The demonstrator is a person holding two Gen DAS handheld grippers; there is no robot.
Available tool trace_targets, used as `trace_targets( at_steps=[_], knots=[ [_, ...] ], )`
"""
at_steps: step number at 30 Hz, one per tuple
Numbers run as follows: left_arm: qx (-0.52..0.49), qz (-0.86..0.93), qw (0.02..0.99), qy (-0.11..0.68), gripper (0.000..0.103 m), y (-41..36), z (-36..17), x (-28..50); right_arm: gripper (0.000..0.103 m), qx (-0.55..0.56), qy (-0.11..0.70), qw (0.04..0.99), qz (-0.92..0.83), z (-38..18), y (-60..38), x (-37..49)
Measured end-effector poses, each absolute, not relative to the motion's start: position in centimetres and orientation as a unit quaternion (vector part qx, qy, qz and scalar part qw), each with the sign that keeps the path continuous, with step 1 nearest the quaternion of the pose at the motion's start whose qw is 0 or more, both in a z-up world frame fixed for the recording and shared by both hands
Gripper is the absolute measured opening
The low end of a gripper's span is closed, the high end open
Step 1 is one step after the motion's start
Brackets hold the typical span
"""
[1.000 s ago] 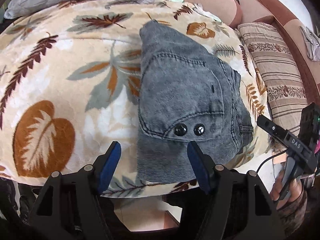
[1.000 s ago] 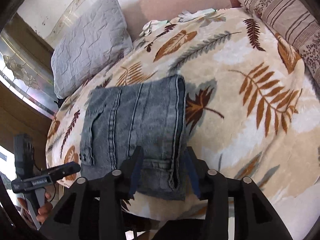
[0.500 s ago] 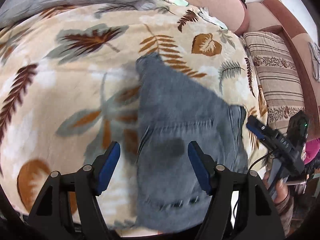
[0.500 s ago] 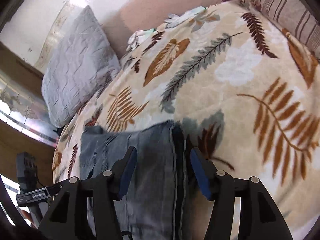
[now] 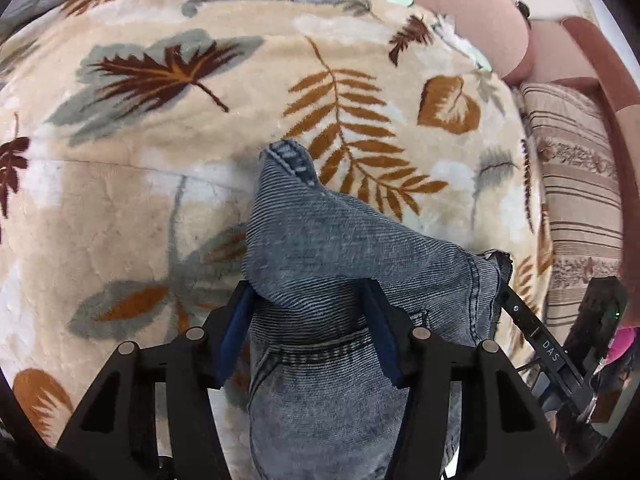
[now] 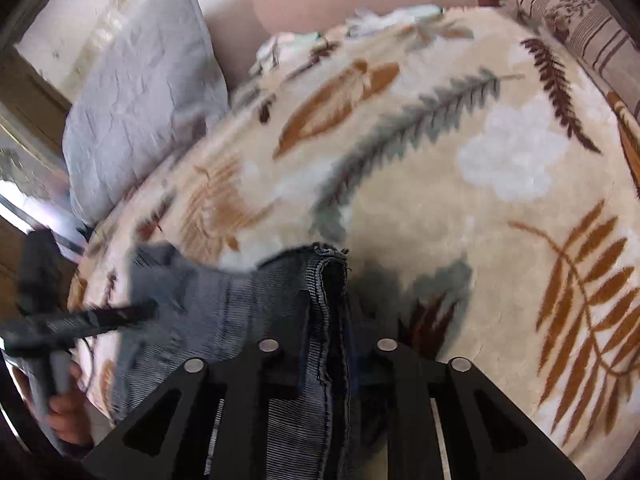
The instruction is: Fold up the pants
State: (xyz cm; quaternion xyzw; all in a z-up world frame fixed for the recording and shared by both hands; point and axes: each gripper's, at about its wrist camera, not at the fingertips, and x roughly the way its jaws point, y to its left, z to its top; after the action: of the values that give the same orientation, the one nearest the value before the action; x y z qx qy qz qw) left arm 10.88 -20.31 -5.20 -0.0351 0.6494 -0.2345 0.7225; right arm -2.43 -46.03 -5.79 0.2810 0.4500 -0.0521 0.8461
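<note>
Slippage worries us: both tongs, left (image 5: 310, 322) and right (image 6: 325, 354), have just closed, clamped on the bunched jeans (image 5: 340, 248), whose thick layers could escape above the blanket (image 5: 160, 200).

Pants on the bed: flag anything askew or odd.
The grey pants are bunched and lifted, no longer a flat fold: the left gripper and right gripper each pinch an edge, jaws just closing. No damage visible on the leaf-print blanket.
</note>
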Motion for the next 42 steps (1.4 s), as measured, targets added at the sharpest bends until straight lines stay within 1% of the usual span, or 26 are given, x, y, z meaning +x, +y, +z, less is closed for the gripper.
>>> trace_targets(
  at_steps=[1,2,4,6,7,8,9,10,11,13,14,16,17,19,22,23,24,25,28,30,33,36,39,40,41,42],
  knots=[
    [-0.032,-0.238,0.725,0.646,0.054,-20.0,-4.7,10.6,0.021,0.295,0.441,0.846,-0.049,-5.5,-46.1,-3.0],
    [-0.030,-0.244,0.726,0.642,0.054,-19.5,-4.2,10.2,0.021,0.311,0.432,0.845,-0.041,-5.1,-46.3,-3.6],
    [-0.039,-0.270,0.722,0.636,0.055,-18.2,-3.0,8.7,0.025,0.334,0.421,0.843,-0.025,-4.2,-46.6,-5.2],
    [-0.052,-0.296,0.711,0.636,0.058,-17.2,-2.2,6.9,0.042,0.344,0.415,0.842,-0.004,-3.7,-46.1,-7.2],
    [-0.059,-0.307,0.706,0.635,0.064,-16.9,-2.0,6.2,0.044,0.346,0.417,0.840,0.003,-3.7,-45.8,-8.3],
    [-0.069,-0.320,0.700,0.635,0.067,-16.4,-2.0,5.1,0.045,0.349,0.421,0.837,0.006,-4.0,-45.4,-9.1],
    [-0.079,-0.330,0.692,0.637,0.070,-15.9,-2.3,3.8,0.045,0.356,0.424,0.832,0.012,-4.4,-44.9,-10.0],
    [-0.081,-0.333,0.688,0.640,0.070,-16.1,-2.5,3.4,0.045,0.367,0.427,0.826,0.024,-5.0,-44.5,-10.7],
    [-0.083,-0.336,0.680,0.647,0.070,-16.2,-2.9,2.6,0.044,0.373,0.430,0.822,0.034,-5.6,-44.0,-11.0],
    [-0.072,-0.329,0.672,0.659,0.070,-16.7,-3.6,1.1,0.008,0.353,0.442,0.824,0.036,-6.4,-42.9,-11.3],
    [-0.060,-0.325,0.682,0.652,0.070,-16.9,-3.4,0.3,0.009,0.339,0.445,0.828,0.039,-6.2,-42.3,-11.4],
    [-0.014,-0.317,0.703,0.636,0.070,-17.3,-3.1,-1.2,0.009,0.314,0.416,0.852,0.041,-4.1,-41.6,-12.5],
    [0.016,-0.307,0.716,0.627,0.070,-17.6,-3.5,-1.9,0.009,0.304,0.398,0.865,0.040,-3.1,-41.3,-13.3],
    [0.062,-0.295,0.720,0.625,0.073,-18.4,-5.1,-2.8,0.009,0.299,0.398,0.867,0.032,-3.1,-41.3,-14.1],
    [0.056,-0.291,0.713,0.635,0.074,-18.4,-6.2,-2.6,0.009,0.265,0.453,0.851,0.006,-6.2,-40.6,-14.0],
    [0.046,-0.291,0.710,0.640,0.074,-18.1,-6.0,-2.4,0.009,0.266,0.458,0.848,0.006,-6.8,-40.6,-14.1],
    [0.040,-0.294,0.708,0.640,0.074,-17.9,-5.6,-2.2,0.012,0.275,0.452,0.848,0.005,-6.7,-40.8,-14.3],
    [0.036,-0.301,0.709,0.636,0.074,-17.5,-4.9,-2.0,0.015,0.289,0.446,0.847,0.008,-6.3,-41.1,-14.5],
    [0.015,-0.318,0.724,0.612,0.073,-16.1,-2.4,-1.0,0.021,0.314,0.420,0.851,0.013,-4.5,-42.6,-15.3],
    [0.001,-0.313,0.737,0.599,0.074,-15.2,-1.1,0.3,0.035,0.335,0.397,0.854,0.002,-3.7,-44.2,-15.6],
    [-0.015,-0.300,0.736,0.607,0.074,-15.0,-1.1,3.1,0.037,0.368,0.382,0.848,-0.010,-3.5,-46.3,-15.4],
    [-0.034,-0.292,0.710,0.640,0.074,-16.2,-2.8,5.0,0.038,0.377,0.398,0.836,0.006,-4.3,-45.7,-13.2],
    [-0.024,-0.287,0.703,0.650,0.074,-18.1,-3.9,5.4,0.037,0.366,0.428,0.826,0.006,-5.6,-44.3,-11.3],
    [-0.021,-0.287,0.703,0.650,0.074,-18.5,-4.0,5.1,0.031,0.363,0.429,0.827,0.006,-5.7,-43.9,-11.1],
    [-0.015,-0.288,0.707,0.645,0.074,-18.7,-3.9,4.7,0.012,0.353,0.424,0.834,0.006,-5.5,-43.5,-11.0],
    [-0.001,-0.282,0.715,0.640,0.074,-19.0,-4.1,4.4,0.013,0.338,0.416,0.844,0.014,-5.0,-43.0,-11.1]
  ],
)
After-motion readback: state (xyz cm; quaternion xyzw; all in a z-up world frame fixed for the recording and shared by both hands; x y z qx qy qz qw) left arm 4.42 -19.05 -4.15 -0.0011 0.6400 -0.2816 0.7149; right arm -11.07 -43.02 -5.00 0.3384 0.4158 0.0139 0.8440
